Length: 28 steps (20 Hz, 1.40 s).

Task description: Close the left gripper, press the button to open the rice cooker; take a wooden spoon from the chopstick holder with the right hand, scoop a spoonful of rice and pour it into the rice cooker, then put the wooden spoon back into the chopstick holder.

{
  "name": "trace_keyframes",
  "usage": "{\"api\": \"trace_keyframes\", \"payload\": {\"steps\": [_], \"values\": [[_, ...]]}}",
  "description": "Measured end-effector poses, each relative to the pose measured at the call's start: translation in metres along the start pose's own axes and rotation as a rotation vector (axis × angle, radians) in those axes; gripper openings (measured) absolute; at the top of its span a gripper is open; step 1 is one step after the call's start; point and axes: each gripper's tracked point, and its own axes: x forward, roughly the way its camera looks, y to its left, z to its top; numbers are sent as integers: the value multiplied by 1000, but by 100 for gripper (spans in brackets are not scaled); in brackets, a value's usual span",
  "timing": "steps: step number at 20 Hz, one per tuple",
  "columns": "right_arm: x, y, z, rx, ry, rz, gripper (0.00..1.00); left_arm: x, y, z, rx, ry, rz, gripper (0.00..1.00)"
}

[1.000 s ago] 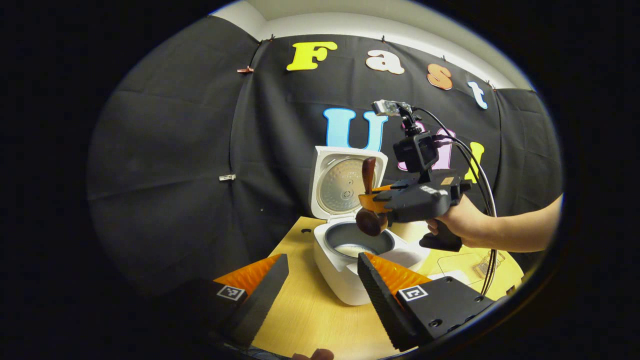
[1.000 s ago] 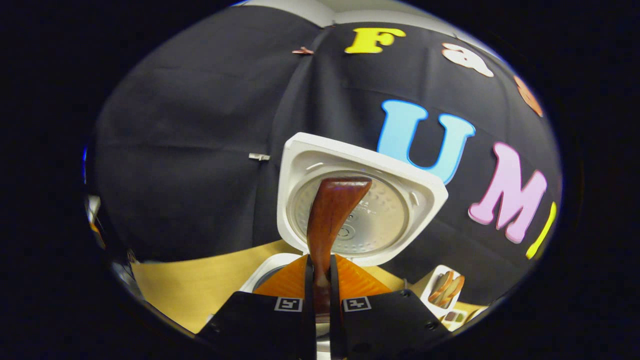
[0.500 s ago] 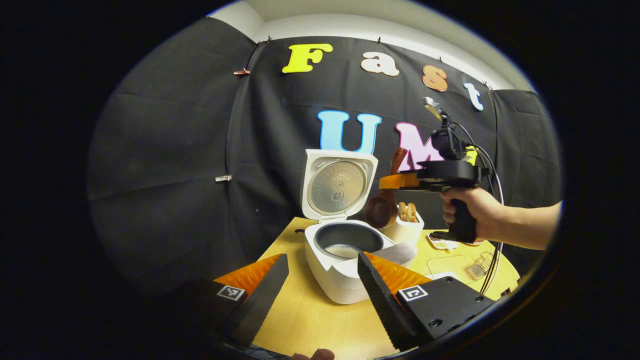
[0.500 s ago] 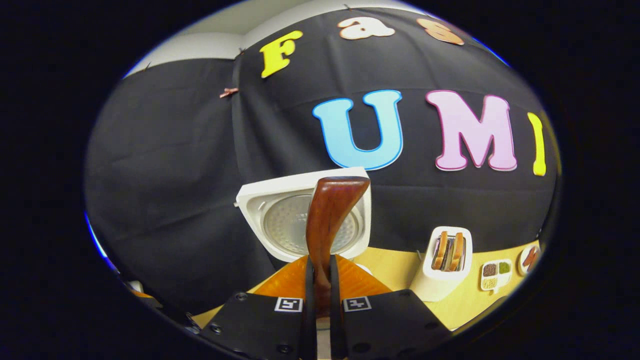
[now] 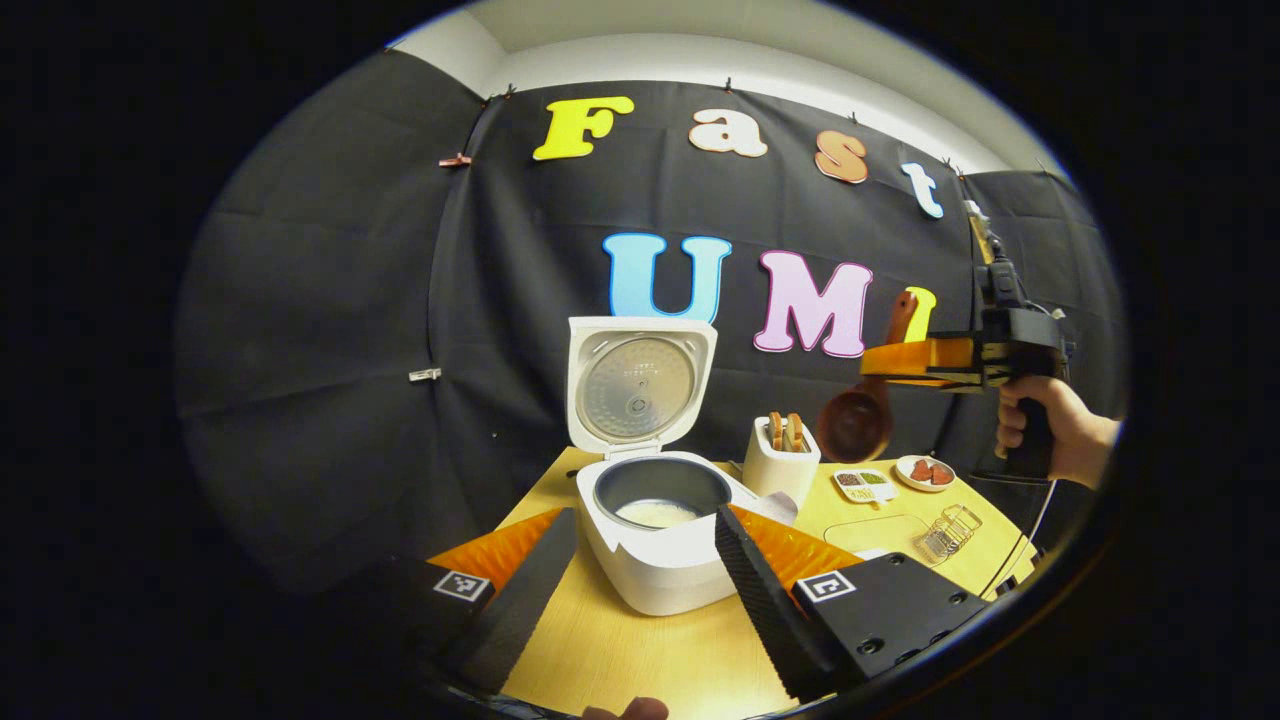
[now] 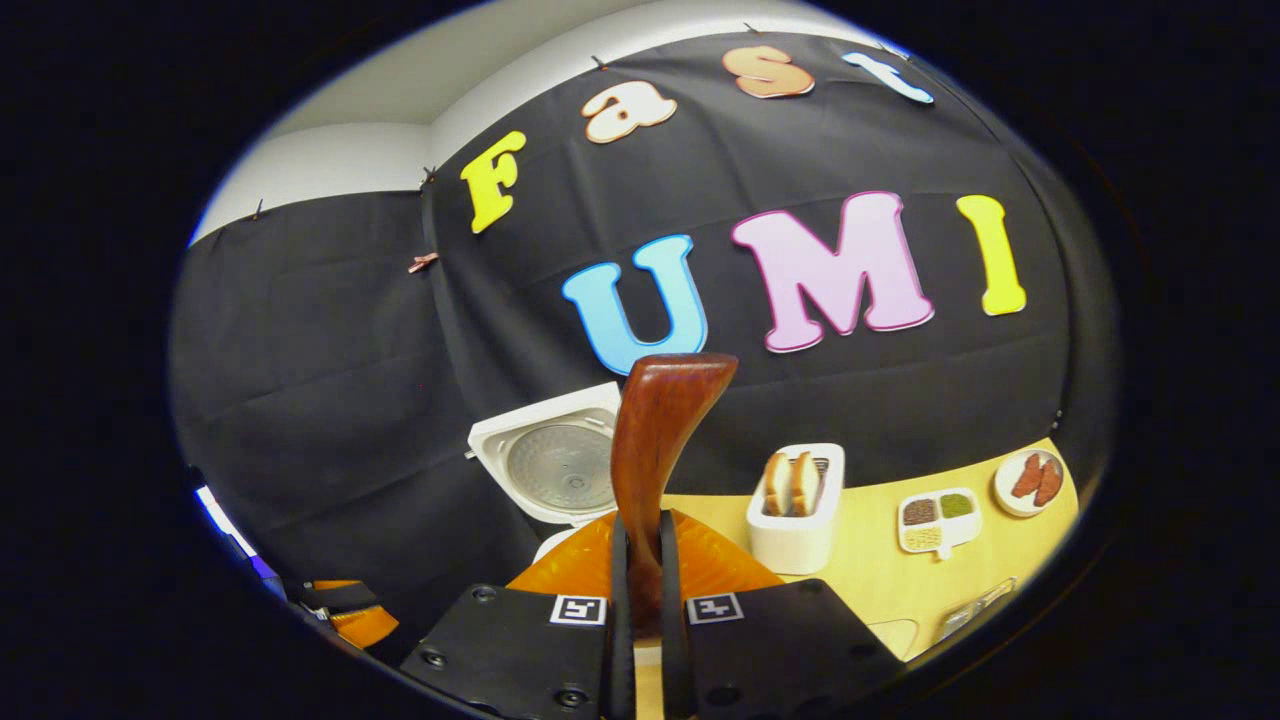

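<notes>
Two grippers: the right gripper (image 6: pixel 640 575) has both fingers pressed on the handle of the wooden spoon (image 6: pixel 655 440); the left gripper (image 5: pixel 640 570) stands with its fingers apart, nothing between them.
Right gripper from the left gripper view: right gripper (image 5: pixel 905 360) held level in the air by a hand (image 5: pixel 1055 435), to the right of the chopstick holder and above the table.
Wooden spoon: handle end up in the right gripper view; in the left gripper view the wooden spoon (image 5: pixel 855 420) hangs bowl down below the fingers, beside and above the chopstick holder, not touching it.
Chopstick holder: white chopstick holder (image 5: pixel 780 465) on the table just right of the rice cooker, wooden utensils standing in it; also chopstick holder (image 6: pixel 800 525).
Rice cooker: white rice cooker (image 5: pixel 655 560) with lid upright and open, rice lying in the dark inner pot; rice cooker (image 6: pixel 550 455) left of the spoon handle.
Table: wooden table (image 5: pixel 620 650) with a divided dish (image 5: pixel 862 485), a small plate (image 5: pixel 925 472) and a wire rack (image 5: pixel 950 530).
</notes>
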Motion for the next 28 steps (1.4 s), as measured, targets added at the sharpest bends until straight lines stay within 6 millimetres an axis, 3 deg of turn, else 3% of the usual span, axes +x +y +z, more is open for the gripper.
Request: {"api": "trace_keyframes", "payload": {"steps": [7,12,18,24,25,26,28], "values": [[-91,-125,12,11,-29,-183,14,5,-30,5,-14,6,-31,96],[-127,-206,2,-36,-21,-299,15,4,-41,10,19,15,3,96],[-134,-289,-47,-34,41,-387,15,2,-53,11,26,39,56,96],[-116,-328,-106,1,122,-420,15,-3,-60,7,47,62,88,96],[-114,-333,-114,1,131,-426,10,-2,-62,6,43,68,88,96],[-111,-338,-122,4,142,-429,15,-1,-64,5,43,75,90,96],[-106,-344,-136,19,165,-428,15,-1,-67,2,39,82,97,96]]}}
